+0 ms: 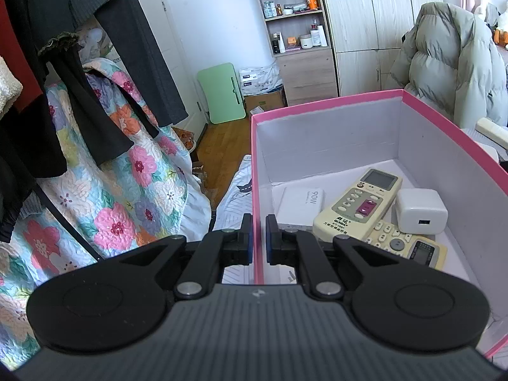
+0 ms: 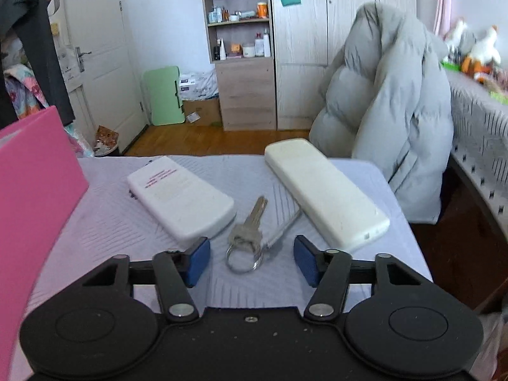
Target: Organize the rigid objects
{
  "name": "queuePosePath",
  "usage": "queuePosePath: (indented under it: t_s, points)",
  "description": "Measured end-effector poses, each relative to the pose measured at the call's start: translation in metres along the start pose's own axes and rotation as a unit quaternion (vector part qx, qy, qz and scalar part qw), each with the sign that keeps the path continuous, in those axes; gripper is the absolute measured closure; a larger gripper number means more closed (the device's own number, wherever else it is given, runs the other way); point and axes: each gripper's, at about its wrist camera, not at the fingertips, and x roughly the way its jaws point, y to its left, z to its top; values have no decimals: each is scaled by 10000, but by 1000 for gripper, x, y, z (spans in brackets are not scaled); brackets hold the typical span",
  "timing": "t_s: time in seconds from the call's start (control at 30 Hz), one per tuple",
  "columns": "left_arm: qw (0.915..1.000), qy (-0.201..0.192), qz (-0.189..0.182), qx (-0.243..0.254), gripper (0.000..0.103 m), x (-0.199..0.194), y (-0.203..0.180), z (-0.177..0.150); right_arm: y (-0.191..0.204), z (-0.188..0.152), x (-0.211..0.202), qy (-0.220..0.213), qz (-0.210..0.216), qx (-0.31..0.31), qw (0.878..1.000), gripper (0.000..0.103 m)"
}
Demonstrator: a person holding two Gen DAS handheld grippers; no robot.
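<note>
A pink box point(image 1: 320, 103) with a white inside holds a cream remote point(image 1: 358, 204), a second remote point(image 1: 409, 244), a white charger cube point(image 1: 420, 211) and a white 90W adapter point(image 1: 300, 204). My left gripper point(image 1: 259, 238) is shut on the box's left wall, one finger inside and one outside. My right gripper point(image 2: 252, 257) is open and low over the table, its fingers either side of a key on a ring point(image 2: 249, 235). Two white remotes lie face down, one to the left point(image 2: 181, 195) and one to the right point(image 2: 324, 190). The pink box point(image 2: 35, 171) stands at the left.
The table wears a pale patterned cloth point(image 2: 104, 222). A grey puffer coat point(image 2: 390, 117) hangs over a chair beyond the table. Dark clothes point(image 1: 63, 63) and a floral quilt point(image 1: 111, 190) hang at the left. Shelves point(image 2: 238, 16) and wardrobes stand at the back wall.
</note>
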Motion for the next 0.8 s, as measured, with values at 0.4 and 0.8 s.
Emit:
queuePosePath:
  t_s: [0.4,0.8]
  points:
    - [10000,22,-1,-5,96,2,2,1,2,-6,-64,-747,739,853,9908,90]
    - [10000,-18,-50,-55,96,2,1,0,79,42,-110,-709,2617,345,9619,90]
